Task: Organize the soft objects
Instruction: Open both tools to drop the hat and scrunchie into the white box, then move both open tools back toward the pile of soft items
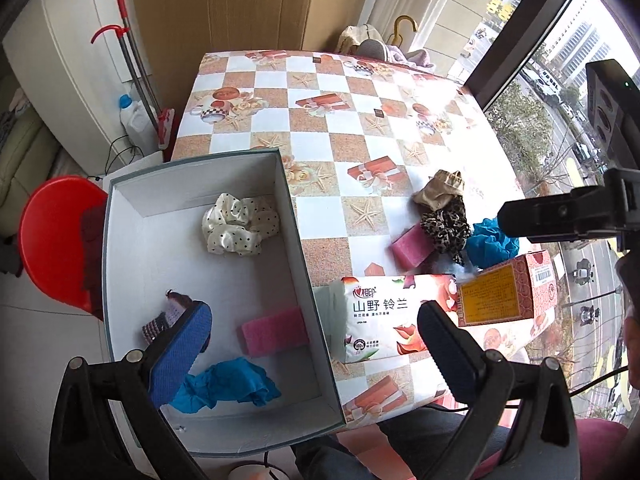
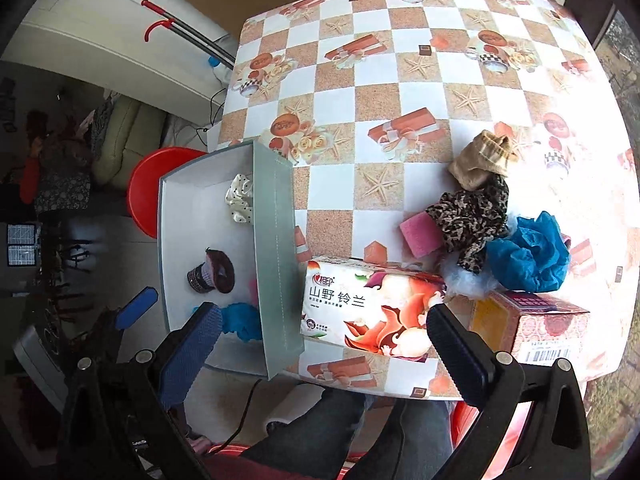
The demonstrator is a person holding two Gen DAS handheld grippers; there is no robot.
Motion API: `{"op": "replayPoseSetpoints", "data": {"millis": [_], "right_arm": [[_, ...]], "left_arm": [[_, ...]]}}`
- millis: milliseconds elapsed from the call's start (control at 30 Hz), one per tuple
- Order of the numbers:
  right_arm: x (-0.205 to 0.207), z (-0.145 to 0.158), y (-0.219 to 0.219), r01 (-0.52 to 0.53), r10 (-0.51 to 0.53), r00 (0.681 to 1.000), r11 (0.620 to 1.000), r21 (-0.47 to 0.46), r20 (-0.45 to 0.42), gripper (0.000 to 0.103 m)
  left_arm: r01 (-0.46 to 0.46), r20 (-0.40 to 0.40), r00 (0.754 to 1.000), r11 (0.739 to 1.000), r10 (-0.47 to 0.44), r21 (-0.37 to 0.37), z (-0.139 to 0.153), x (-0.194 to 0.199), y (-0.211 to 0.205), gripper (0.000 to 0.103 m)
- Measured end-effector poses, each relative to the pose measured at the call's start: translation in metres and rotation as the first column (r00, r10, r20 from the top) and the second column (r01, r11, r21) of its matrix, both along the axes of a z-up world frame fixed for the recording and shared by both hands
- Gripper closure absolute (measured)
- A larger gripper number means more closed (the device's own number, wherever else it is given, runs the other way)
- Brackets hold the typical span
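A grey-walled box [image 1: 296, 240] with a white inside stands at the table's left edge. In it lie a dotted cream scrunchie [image 1: 236, 224], a pink sponge [image 1: 274, 330], a blue cloth [image 1: 228, 386] and a knitted maroon piece [image 1: 168, 312]. My left gripper [image 1: 316, 352] hovers open and empty over the box's near right wall. To the right on the table sits a pile: a beige sock [image 2: 484, 160], a leopard scrunchie [image 2: 472, 220], a second pink sponge [image 2: 420, 236] and a blue cloth [image 2: 528, 256]. My right gripper [image 2: 324, 352] is open and empty above the tissue pack [image 2: 372, 308].
A red patterned carton [image 2: 532, 328] lies at the table's front right beside the tissue pack. The checked tablecloth [image 2: 420, 92] stretches far behind. A red stool [image 1: 52, 236] and a mop [image 1: 136, 68] stand left of the table. A person's legs show below the front edge.
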State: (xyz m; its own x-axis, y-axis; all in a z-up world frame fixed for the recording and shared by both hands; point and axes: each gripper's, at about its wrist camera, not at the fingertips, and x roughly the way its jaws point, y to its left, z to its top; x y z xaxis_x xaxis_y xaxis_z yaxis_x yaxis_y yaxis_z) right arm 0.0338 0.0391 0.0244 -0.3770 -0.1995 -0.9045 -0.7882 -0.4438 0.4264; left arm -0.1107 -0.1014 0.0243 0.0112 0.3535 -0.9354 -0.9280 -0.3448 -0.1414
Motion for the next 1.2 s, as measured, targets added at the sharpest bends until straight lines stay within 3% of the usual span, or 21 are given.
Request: {"op": "replayPoseSetpoints", "data": {"millis": [167,333,533,700,833,933,1033,1100,1200], "right_arm": [[0.082,0.004,0.062,0.177,-0.180,0.981,0.983,0.046,0.065,0.000],[0.137,-0.040,0.105,0.239,-0.237,0.951,0.971,0.016,0.197,0.000],[0.142,-0.108,0.123,0.134,-0.100,0.971,0.980,-0.147,0.217,0.000],[0.126,-0.142,0.121,-0.005,0.057,0.979,0.967,-0.256,0.197,0.000],[0.117,-0.159,0.122,-0.066,0.127,0.975,0.948,-0.310,0.181,0.000],[0.110,-0.171,0.123,-0.111,0.185,0.967,0.927,-0.359,0.177,0.000],[0.105,-0.185,0.118,-0.165,0.259,0.938,0.917,-0.362,0.230,0.000],[0.109,-0.186,0.124,-0.182,0.270,0.914,0.940,-0.287,0.302,0.000],[0.144,-0.163,0.167,-0.025,0.049,0.926,0.997,-0.067,0.375,0.000]], "left_arm": [[0.137,-0.014,0.990,0.989,-0.138,-0.057,-0.014,0.035,0.055,0.000],[0.248,0.007,0.968,0.961,-0.249,-0.118,-0.029,0.066,0.117,0.000],[0.338,-0.001,0.938,0.919,-0.345,-0.200,-0.066,0.099,0.199,0.000],[0.337,0.027,0.939,0.900,-0.343,-0.278,-0.109,0.115,0.255,0.000],[0.375,0.096,0.926,0.862,-0.365,-0.341,-0.144,0.130,0.284,0.000],[0.379,0.035,0.915,0.829,-0.401,-0.412,-0.165,0.132,0.298,0.000],[0.316,-0.061,0.924,0.844,-0.377,-0.433,-0.170,0.116,0.305,0.000],[0.250,-0.112,0.939,0.869,-0.325,-0.427,-0.165,0.096,0.307,0.000],[0.167,-0.121,0.965,0.902,-0.233,-0.399,-0.153,0.062,0.305,0.000]]}}
